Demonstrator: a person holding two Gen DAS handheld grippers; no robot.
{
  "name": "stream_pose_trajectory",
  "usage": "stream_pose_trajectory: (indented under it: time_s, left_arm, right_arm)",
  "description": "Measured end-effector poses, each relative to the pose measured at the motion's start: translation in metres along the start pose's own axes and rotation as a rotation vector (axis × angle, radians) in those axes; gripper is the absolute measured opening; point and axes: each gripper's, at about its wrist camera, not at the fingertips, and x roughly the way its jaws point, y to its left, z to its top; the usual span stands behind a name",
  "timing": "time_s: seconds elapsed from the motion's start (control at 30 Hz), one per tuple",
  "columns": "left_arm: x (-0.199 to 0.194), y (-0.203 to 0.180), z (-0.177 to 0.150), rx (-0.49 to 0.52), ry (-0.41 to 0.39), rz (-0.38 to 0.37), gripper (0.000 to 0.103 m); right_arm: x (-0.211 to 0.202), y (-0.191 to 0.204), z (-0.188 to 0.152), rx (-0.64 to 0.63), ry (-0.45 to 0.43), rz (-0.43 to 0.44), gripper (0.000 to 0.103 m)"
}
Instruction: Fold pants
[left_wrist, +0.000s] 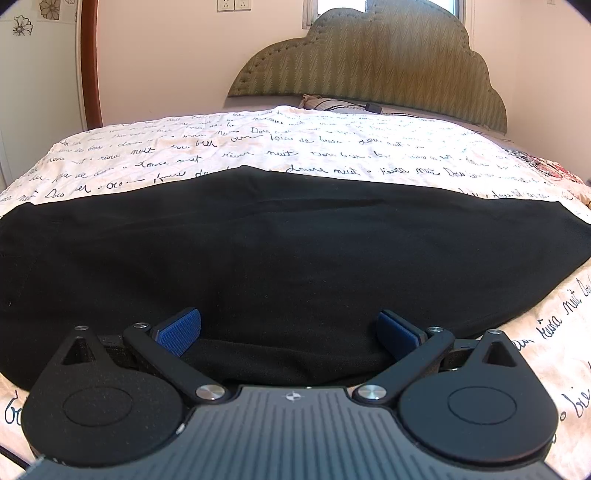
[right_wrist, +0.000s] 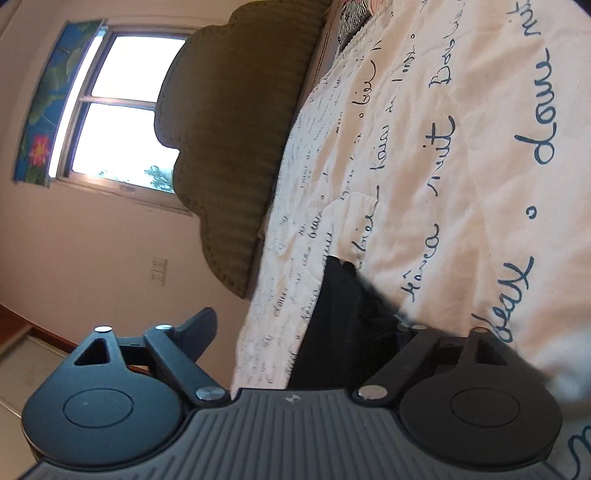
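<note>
Black pants (left_wrist: 295, 251) lie spread across a white bedspread with handwritten script (left_wrist: 258, 144). My left gripper (left_wrist: 290, 328) is open, its blue pads (left_wrist: 181, 330) wide apart, with the near edge of the pants bunched between them. In the right wrist view the camera is rolled on its side. My right gripper (right_wrist: 306, 328) is open, its left finger (right_wrist: 199, 332) off the bed's edge. A strip of the black pants (right_wrist: 343, 314) lies between the fingers; the right finger is hidden by the cloth.
A green scalloped headboard (left_wrist: 369, 62) stands at the far end of the bed, with a pillow and a black cable (left_wrist: 354, 105) before it. A window (right_wrist: 122, 107) is in the wall. A patterned cloth (left_wrist: 543, 166) lies at the far right.
</note>
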Motion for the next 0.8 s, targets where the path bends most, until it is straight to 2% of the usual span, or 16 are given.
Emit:
stream_pose_trajectory:
  time_s: [0.07, 0.1, 0.17, 0.23, 0.53, 0.63, 0.7, 0.8]
  left_arm:
    - [0.000, 0.000, 0.000, 0.000, 0.000, 0.000, 0.103]
    - [0.000, 0.000, 0.000, 0.000, 0.000, 0.000, 0.103]
    - [0.000, 0.000, 0.000, 0.000, 0.000, 0.000, 0.103]
    - [0.000, 0.000, 0.000, 0.002, 0.001, 0.002, 0.103]
    - [0.001, -0.001, 0.000, 0.009, 0.001, 0.011, 0.103]
    - [0.001, -0.001, 0.000, 0.010, 0.002, 0.012, 0.103]
    - [-0.001, -0.002, 0.002, 0.009, 0.005, 0.022, 0.103]
    - [-0.010, -0.008, 0.021, -0.024, 0.016, 0.011, 0.075]
  right_arm:
    - [0.004, 0.002, -0.006, -0.073, 0.013, -0.068, 0.056]
    - [0.003, -0.001, -0.007, -0.073, 0.004, -0.075, 0.050]
    - [-0.001, -0.014, -0.007, -0.021, -0.020, -0.062, 0.027]
    - [-0.002, -0.023, -0.006, 0.012, -0.026, -0.071, 0.014]
    - [0.001, -0.030, 0.000, 0.078, -0.027, -0.056, 0.015]
    - [-0.001, -0.028, -0.002, 0.038, -0.047, -0.070, 0.010]
    - [0.000, -0.017, -0.003, -0.042, -0.049, -0.103, 0.010]
    - [0.000, 0.014, -0.006, -0.268, -0.046, -0.180, 0.010]
